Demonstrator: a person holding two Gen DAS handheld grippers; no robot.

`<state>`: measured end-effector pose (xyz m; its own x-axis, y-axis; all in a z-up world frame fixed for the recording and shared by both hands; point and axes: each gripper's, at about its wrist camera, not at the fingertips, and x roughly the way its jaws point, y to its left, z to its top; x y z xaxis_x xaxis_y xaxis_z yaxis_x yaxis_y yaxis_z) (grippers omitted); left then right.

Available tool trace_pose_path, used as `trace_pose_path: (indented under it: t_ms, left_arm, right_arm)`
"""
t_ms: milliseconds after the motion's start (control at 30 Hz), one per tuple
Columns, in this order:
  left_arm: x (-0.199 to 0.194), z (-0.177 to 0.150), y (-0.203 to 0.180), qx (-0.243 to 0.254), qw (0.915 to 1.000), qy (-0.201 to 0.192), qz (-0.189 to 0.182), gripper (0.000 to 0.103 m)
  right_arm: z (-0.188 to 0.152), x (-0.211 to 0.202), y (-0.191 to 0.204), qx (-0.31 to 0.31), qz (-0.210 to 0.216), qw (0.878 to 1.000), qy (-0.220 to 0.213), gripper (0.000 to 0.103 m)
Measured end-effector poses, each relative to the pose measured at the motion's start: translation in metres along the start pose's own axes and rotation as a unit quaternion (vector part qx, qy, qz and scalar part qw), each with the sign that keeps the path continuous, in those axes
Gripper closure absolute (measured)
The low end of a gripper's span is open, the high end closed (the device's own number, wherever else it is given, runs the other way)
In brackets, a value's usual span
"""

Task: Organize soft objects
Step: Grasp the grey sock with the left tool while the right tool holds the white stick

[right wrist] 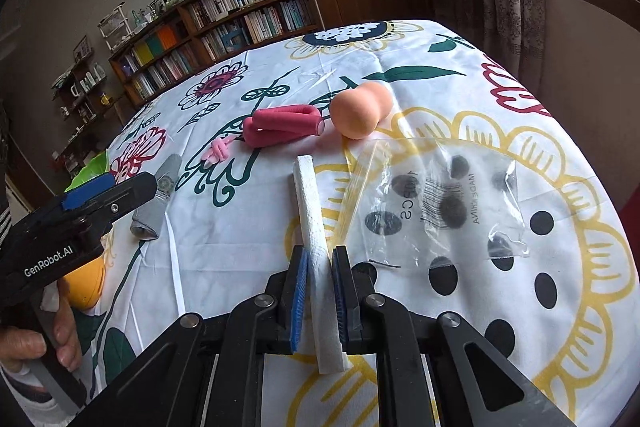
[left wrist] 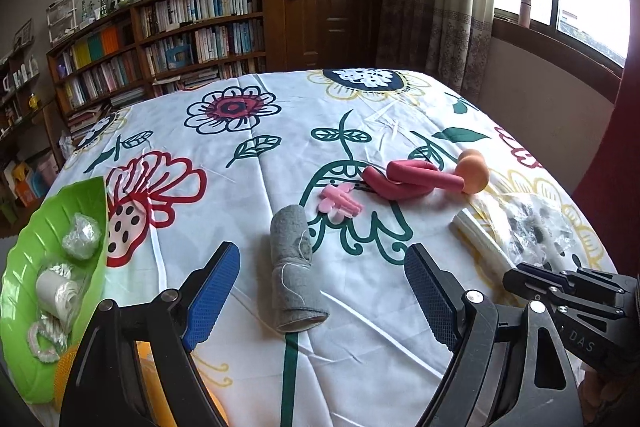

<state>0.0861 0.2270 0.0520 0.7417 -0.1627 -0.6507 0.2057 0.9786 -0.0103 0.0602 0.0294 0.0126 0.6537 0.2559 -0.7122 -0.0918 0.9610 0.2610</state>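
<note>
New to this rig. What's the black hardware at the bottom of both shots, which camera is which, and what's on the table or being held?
No robot arm here: a person holds a pair of hand-held tongs in each hand, each with a fisheye camera looking along its blue-padded fingers.

The left wrist view shows the left tongs open, hovering around a rolled grey cloth without touching it. At its left edge sits a green leaf-shaped tray holding white rolled items.

The right wrist view shows the right tongs closed on a white foam stick. The left tongs and the hand holding them appear at its left edge.

Also on the flowered tablecloth: a bent pink foam roller, an orange sponge, a small pink piece and a clear plastic bag.
</note>
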Motion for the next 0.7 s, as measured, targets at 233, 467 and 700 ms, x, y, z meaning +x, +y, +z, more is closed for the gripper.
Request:
trace_pose_path:
  t_ms: [233,467,700]
  left_arm:
    - [0.023,0.007,-0.007,0.029,0.9993,0.000,0.023,0.028]
    - [0.042,0.005,-0.010,0.030,0.9991,0.017,0.023,0.051]
    - [0.043,0.006,-0.010,0.023,0.9994,0.011,0.022,0.054]
  right_arm:
    - [-0.002,0.002,-0.003,0.005,0.013,1.000,-0.005,0.089]
    - [-0.004,0.001,-0.006,0.010,0.019,1.000,-0.009,0.089]
    - [-0.004,0.001,-0.005,0.011,0.020,1.000,-0.009,0.089]
